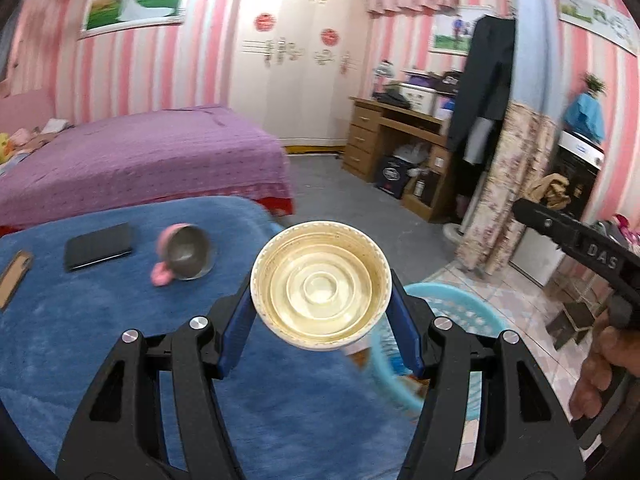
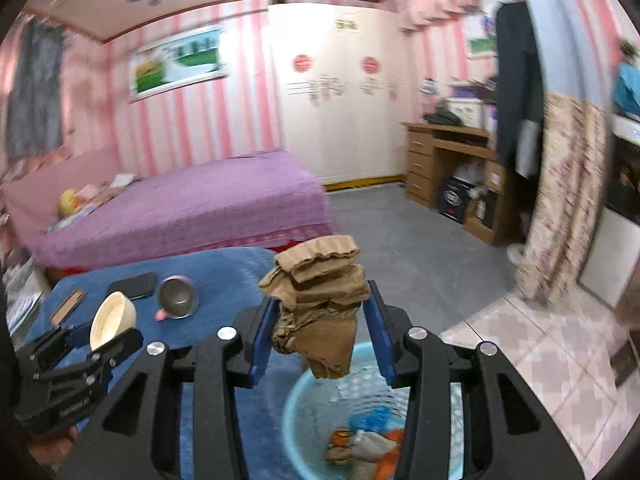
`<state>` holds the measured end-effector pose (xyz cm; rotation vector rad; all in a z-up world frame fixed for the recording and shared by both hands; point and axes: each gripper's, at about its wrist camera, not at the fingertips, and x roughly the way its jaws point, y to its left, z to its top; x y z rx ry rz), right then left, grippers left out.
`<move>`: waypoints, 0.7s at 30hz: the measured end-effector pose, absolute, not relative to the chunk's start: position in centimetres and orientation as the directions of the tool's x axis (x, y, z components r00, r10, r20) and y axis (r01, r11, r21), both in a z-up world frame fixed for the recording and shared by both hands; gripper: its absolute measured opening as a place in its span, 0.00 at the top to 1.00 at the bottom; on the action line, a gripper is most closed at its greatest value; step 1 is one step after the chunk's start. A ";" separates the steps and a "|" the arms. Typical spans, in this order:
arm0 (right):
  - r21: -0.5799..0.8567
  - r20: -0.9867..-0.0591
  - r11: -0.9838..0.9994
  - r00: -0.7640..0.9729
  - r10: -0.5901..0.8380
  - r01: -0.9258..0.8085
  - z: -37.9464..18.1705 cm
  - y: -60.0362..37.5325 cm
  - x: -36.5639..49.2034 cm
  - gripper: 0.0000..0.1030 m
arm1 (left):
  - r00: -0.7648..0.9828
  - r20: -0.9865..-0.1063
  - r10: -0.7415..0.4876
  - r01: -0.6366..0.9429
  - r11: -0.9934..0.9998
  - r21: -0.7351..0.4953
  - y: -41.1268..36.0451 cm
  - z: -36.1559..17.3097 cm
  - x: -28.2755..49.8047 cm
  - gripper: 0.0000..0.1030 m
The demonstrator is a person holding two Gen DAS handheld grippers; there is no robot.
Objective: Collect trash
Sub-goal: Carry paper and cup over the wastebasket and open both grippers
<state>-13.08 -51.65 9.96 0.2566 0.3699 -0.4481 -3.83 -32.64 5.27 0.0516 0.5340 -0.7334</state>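
Two grippers are each loaded. The left gripper [image 1: 320,280] has its jaws clamped on a cream paper bowl [image 1: 320,285], one blue pad on either side of the rim, the open mouth facing the camera so the ringed inside shows. The right wrist view shows the same bowl [image 2: 112,320] from the side, tilted, above the blue bench [image 1: 80,340].

The right gripper [image 2: 316,320] has its jaws closed on a wad of brown cardboard [image 2: 320,300], crumpled and corrugated, which sticks up past the fingertips and hangs down between them. It is held in the air above a light-blue basket [image 2: 304,400]. The basket sits off the bench's right edge, and in it lie a few scraps of orange, blue and grey trash [image 2: 360,444]. In the left wrist view the basket [image 1: 452,304] shows just behind and right of the bowl.

On the bench, toward its far edge, a metal cup [image 1: 188,252] with pink trim lies on its side, a black phone [image 1: 98,246] lies flat left of it, and a brown strip [image 1: 14,276] lies at the left edge. A purple bed [image 1: 140,160] stands beyond the bench.
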 end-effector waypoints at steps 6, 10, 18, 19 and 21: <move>0.166 -0.417 0.850 0.817 -0.399 0.500 9.5 -53.9 -13.5 0.58 | 0.548 -0.498 -0.672 0.710 0.689 -0.147 -38.3 4.5 -5.5 0.42; 0.184 -0.409 0.841 0.817 -0.406 0.509 9.3 -55.0 -14.6 0.56 | 0.506 -0.514 -0.692 0.742 0.653 -0.149 -40.9 3.8 -6.3 0.42; 0.227 -0.355 0.785 0.799 -0.485 0.577 9.4 -56.2 -16.1 0.19 | 0.463 -0.517 -0.720 0.773 0.614 -0.162 -42.0 3.7 -6.5 0.29; 0.230 -0.353 0.784 0.800 -0.485 0.577 9.5 -56.3 -16.1 0.19 | 0.463 -0.515 -0.721 0.774 0.612 -0.161 -41.9 3.7 -6.5 0.27; 0.228 -0.350 0.786 0.802 -0.485 0.575 9.4 -56.0 -15.9 0.19 | 0.466 -0.512 -0.722 0.776 0.612 -0.157 -41.7 3.9 -6.4 0.23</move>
